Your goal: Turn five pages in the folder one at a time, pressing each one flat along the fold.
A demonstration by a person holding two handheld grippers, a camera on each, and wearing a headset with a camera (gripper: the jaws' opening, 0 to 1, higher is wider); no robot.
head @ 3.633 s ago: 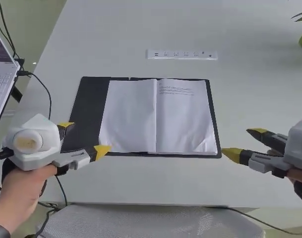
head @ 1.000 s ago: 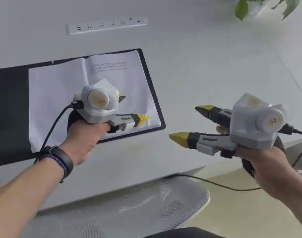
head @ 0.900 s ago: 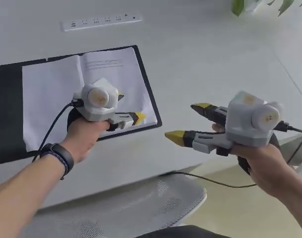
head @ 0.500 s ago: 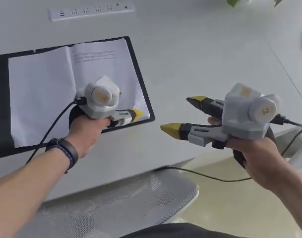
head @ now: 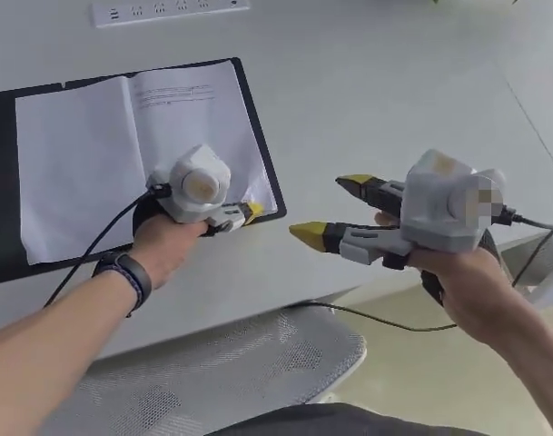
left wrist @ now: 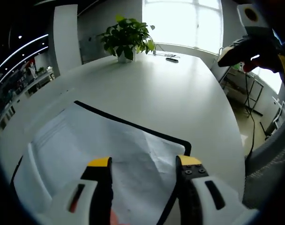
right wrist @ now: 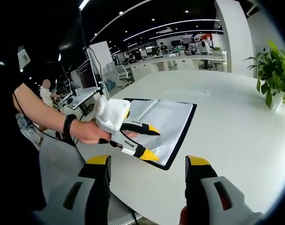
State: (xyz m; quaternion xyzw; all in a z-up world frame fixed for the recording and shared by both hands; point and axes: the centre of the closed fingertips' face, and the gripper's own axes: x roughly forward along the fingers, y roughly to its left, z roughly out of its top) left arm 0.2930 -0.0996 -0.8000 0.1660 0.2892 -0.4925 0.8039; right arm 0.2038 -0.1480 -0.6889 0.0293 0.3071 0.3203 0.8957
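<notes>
The open folder (head: 94,154) is seen under the left gripper (left wrist: 144,161), whose empty jaws are spread over its corner. The right gripper (head: 329,206) is held wide, empty, alongside; a power strip (head: 167,9) is set beyond.

I count one white bench (head: 376,100). One black folder (head: 258,154) lies open by its front edge, with two white page faces up, one (head: 76,173) left of the fold and one (head: 190,118) right of it. I hold two white grippers with yellow-tipped jaws: my left gripper (left wrist: 144,161) and my right gripper (head: 329,206). One white power strip (head: 167,9) lies along the bench's far edge. One green potted plant (left wrist: 127,37) stands at the bench's end. One black wristband (head: 126,272) is on my left wrist. One grey mesh chair (head: 240,363) stands below the front edge.
</notes>
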